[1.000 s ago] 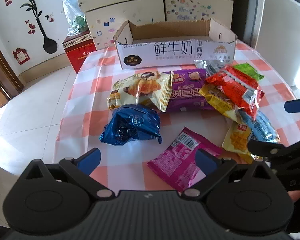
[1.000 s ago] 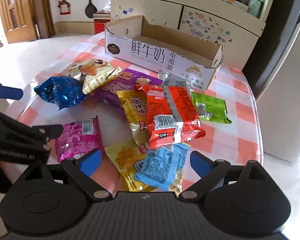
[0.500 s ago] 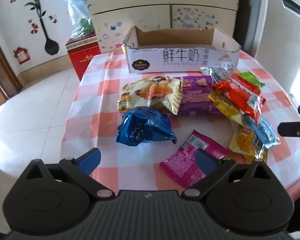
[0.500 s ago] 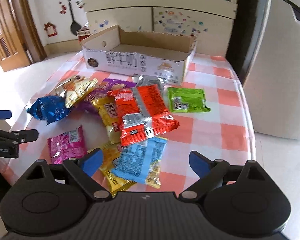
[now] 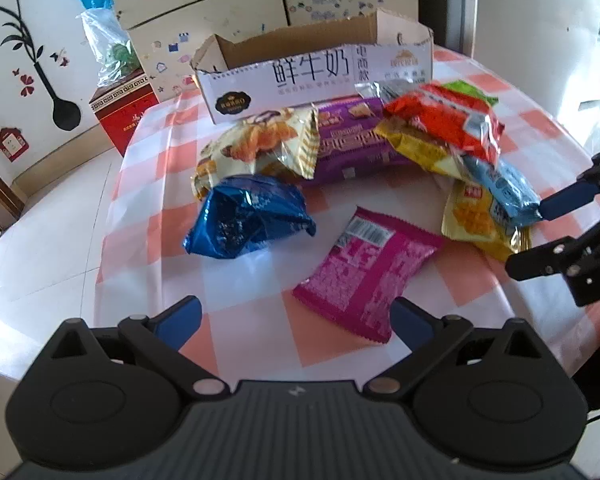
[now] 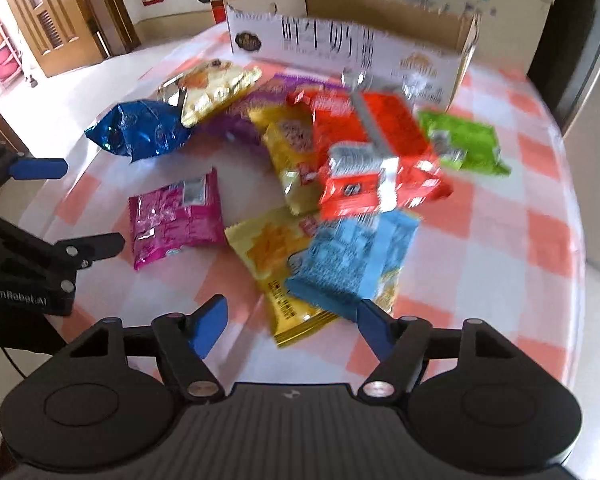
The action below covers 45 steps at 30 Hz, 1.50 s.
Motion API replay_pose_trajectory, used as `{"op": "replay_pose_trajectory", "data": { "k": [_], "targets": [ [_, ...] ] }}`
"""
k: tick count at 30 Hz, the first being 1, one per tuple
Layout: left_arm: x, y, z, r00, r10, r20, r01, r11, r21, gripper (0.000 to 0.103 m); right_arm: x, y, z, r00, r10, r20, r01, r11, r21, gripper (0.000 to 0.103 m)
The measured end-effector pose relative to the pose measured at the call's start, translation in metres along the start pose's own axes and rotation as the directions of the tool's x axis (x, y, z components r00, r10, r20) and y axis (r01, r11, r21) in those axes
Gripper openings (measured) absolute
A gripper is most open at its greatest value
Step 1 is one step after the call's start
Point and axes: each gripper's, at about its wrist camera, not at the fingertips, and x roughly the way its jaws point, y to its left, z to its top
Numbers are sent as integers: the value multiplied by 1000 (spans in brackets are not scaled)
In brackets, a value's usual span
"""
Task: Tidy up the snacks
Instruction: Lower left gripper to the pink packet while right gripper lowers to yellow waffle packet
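Several snack packets lie on a checked tablecloth [image 5: 168, 208] before an open cardboard box [image 5: 320, 76]. My left gripper [image 5: 296, 320] is open, low over the near edge; the near corner of a magenta packet [image 5: 368, 268] lies by its right finger, untouched. A blue foil bag [image 5: 248, 220] sits further left. My right gripper [image 6: 292, 326] is closing its jaws. The near ends of a yellow packet [image 6: 268, 252] and a light blue packet [image 6: 352, 256] lie between them, and the pads do not press on either. A red packet [image 6: 376, 160] lies behind them.
A green packet [image 6: 464, 144], a purple packet [image 5: 352, 144] and a cream pastry packet [image 5: 256, 148] lie nearer the box. A red carton [image 5: 124, 116] stands on the floor at the left. A white appliance [image 5: 540, 32] flanks the table's right side.
Both grippers have sunk closer to the table and the packets look larger. The right jaws have narrowed. The left view has rolled, so the box now tilts.
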Motion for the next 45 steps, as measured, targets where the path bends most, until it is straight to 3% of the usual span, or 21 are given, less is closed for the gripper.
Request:
{"op": "replay_pose_trajectory", "data": {
  "k": [6, 10, 14, 22, 28, 30, 32, 37, 41, 45],
  "targets": [
    [-1, 3, 0, 1000, -9, 7, 9, 1000, -15, 100, -1, -6, -4, 1000, 24, -18, -22, 997, 74, 78],
    [0, 4, 1, 1000, -11, 9, 12, 1000, -17, 100, -6, -14, -7, 994, 112, -11, -109, 986, 129, 78],
    [3, 1, 1, 1000, -12, 7, 12, 1000, -6, 100, 10, -15, -4, 998, 45, -48, -38, 991, 129, 79],
    [4, 3, -3, 1000, -11, 9, 11, 1000, 2, 100, 18, -5, 1, 999, -7, 36, 4, 997, 75, 82],
    [5, 2, -4, 999, -34, 42, 32, 998, 47, 100, 16, 7, 0, 1000, 27, 15, -27, 1000, -15, 59],
    [6, -1, -4, 997, -50, 62, 44, 995, 95, 100, 15, 11, -1, 998, 54, -18, -55, 998, -35, 57],
    [9, -6, -4, 995, -71, 67, 60, 987, 146, 100, 13, 15, -3, 996, 82, -28, -83, 995, -51, 57],
    [20, -18, -3, 994, -87, 68, 71, 976, 207, 100, 11, 12, 0, 1000, 21, 13, -21, 999, -40, 60],
    [25, -25, 2, 990, -115, 82, 95, 971, 221, 100, 12, 16, 5, 999, 11, 40, -9, 999, -50, 63],
    [36, -29, 6, 991, -111, 71, 93, 970, 224, 99, 11, 15, 8, 997, -5, 75, 8, 999, -45, 72]
  ]
}}
